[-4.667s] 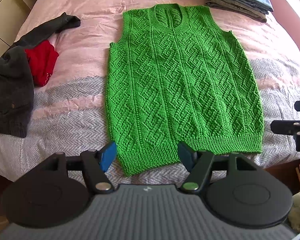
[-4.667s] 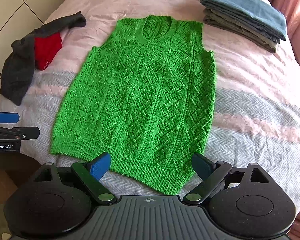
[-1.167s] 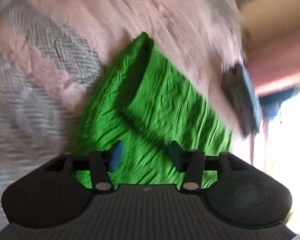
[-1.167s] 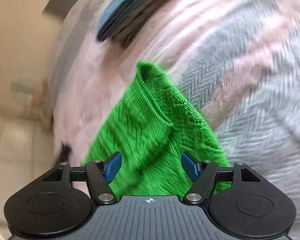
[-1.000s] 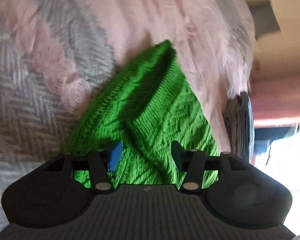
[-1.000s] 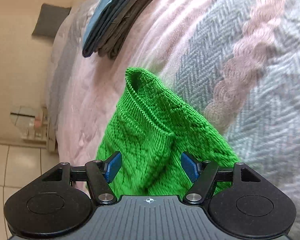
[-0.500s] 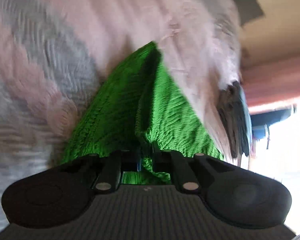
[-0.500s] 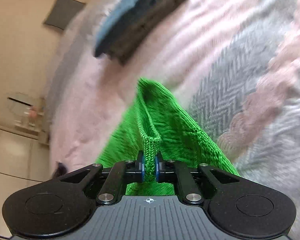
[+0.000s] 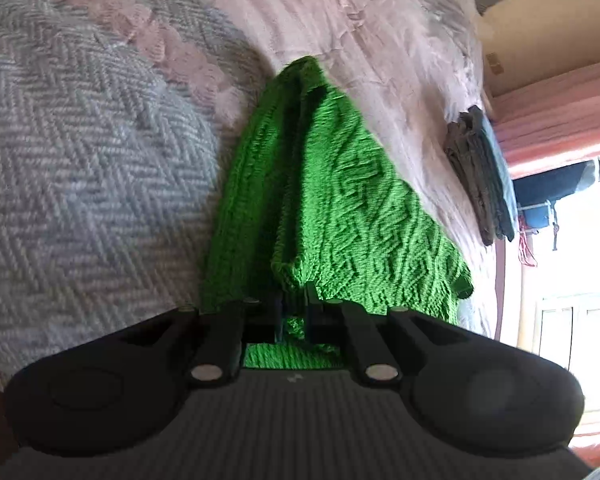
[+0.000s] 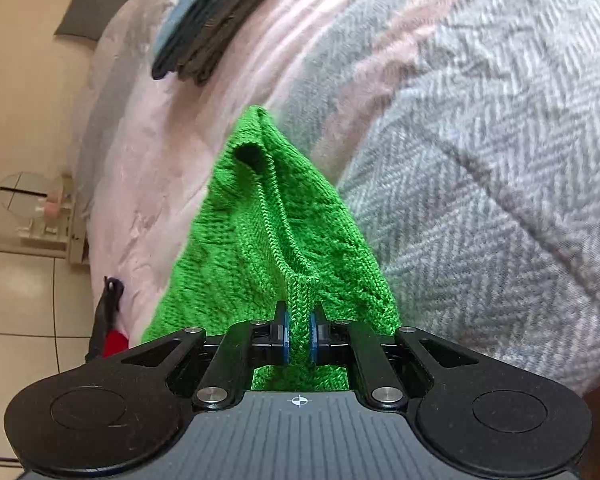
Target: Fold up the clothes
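Green cable-knit vest (image 9: 340,200): bunched on the herringbone-weave bed (image 9: 80,160). Your left claw (image 9: 294,312) pinches its knit; your right claw (image 10: 299,336) clamps its ribbed edge (image 10: 299,304). Folded stack (image 10: 216,20) lies well apart.

Your left gripper (image 9: 293,312) and right gripper (image 10: 299,334) are matt black plastic with shiny metal rivets and ribbed grey bodies. You see the green vest (image 10: 268,240) as chunky, rough cable knit. The bedspread (image 10: 480,160) is coarse herringbone weave, grey with fuzzy pink bands.
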{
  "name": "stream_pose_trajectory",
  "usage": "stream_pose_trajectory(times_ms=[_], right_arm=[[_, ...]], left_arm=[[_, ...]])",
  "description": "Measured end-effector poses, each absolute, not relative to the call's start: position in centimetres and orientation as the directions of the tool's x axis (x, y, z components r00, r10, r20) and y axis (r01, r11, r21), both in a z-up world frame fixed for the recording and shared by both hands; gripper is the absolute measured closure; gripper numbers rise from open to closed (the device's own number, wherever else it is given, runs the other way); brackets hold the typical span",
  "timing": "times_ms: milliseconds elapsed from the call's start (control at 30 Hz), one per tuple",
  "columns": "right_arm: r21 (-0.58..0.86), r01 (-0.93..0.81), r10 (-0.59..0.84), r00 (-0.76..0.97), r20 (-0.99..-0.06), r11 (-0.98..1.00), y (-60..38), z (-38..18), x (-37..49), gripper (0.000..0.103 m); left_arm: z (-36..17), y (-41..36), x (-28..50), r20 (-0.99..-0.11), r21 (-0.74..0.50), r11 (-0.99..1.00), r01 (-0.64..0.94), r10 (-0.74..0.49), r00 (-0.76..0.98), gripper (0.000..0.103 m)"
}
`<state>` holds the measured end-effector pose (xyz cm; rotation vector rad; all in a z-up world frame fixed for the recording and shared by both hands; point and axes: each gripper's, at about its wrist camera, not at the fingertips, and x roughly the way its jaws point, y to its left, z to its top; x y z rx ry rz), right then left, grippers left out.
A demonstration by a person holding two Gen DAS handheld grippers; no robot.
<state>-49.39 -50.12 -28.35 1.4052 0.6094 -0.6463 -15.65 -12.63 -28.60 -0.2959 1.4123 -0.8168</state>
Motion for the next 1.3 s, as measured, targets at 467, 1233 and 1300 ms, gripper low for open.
stream_pose_trajectory(times_ms=[467, 1233, 1300], right_arm=[[0.613, 0.784, -0.001, 0.616, -0.788, 0.1, -48.3, -30.1, -51.3, 0.087], [0.031, 0.543, -0.331, 0.554, -0.764, 0.839, -51.2, -27.1, -33.1, 0.061], [-0.063, 0.509, -0.346, 0.485, -0.803, 0.858, -51.6, -30.5, -32.4, 0.061]], left_arm=[[-30.0, -12.3, -16.9, -0.804, -0.572, 0.75, 0.332, -0.593, -0.045, 0.092], [-28.1, -26.1, -9.2, -0.809, -0.135, 0.578, 0.805, -0.533, 0.247, 0.087], [-30.5, -26.2, -9.4, -0.828, -0.076, 0.564, 0.823, -0.495, 0.262, 0.087]])
